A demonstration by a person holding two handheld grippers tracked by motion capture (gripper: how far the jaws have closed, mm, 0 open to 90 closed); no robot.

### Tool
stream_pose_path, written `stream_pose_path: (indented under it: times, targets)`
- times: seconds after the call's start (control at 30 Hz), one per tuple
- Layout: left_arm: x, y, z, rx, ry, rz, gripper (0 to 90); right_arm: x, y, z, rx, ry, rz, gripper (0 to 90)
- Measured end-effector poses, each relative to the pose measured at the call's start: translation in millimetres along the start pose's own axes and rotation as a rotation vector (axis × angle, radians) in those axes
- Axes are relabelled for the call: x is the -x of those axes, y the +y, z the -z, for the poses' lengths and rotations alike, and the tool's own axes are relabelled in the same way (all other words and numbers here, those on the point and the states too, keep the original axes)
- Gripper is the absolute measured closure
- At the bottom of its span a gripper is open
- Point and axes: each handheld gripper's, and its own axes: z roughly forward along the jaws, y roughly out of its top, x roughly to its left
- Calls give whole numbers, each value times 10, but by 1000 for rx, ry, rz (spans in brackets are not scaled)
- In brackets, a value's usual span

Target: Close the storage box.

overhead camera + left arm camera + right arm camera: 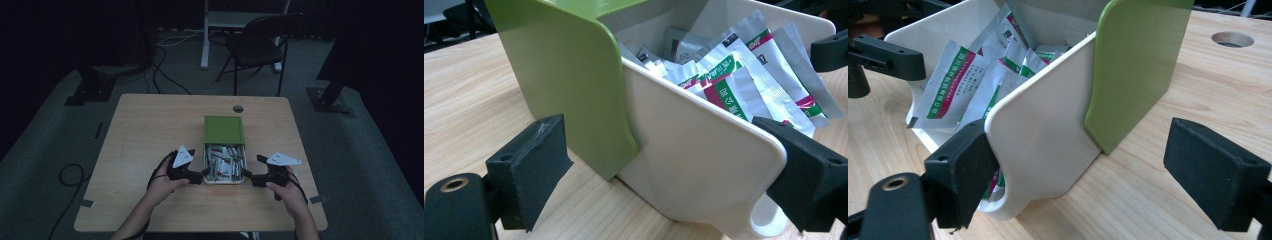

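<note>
Cream plastic drawer [223,179] full of foil sachets [225,161] sits half pulled out of its green sleeve [223,129] mid-counter [150,130]. Left gripper [204,172] and right gripper [246,173] flank its front corners, jaws spread, each straddling a side wall — probably set to pinch both sides and slide it evenly.

Glossy smooth plastic box [704,165] with green sleeve [569,85]; shiny foil sachets [744,80]; matt wood-grain table [150,130].

- Wooden surface [150,130], pale grain, round cable hole [238,108] near far edge.
- Black folding chair [260,42] beyond it, on grey carpet.
- White desk leg [205,35] beside chair.
- Black cables [165,65] across floor.
</note>
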Motion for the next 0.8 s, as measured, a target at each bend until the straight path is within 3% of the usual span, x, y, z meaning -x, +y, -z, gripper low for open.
stream_pose_path:
  times: [0.17, 0.43, 0.8]
  targets:
    - [-31, 15, -17, -3, 21, 1, 115, 13, 29, -25, -8, -7, 3, 141]
    - [-72, 23, -42, -3, 11, 12, 115, 33, 43, -57, -1, -11, -15, 141]
    - [-145, 69, -80, -1, 30, 19, 114, 52, 103, -103, 2, -34, -16, 140]
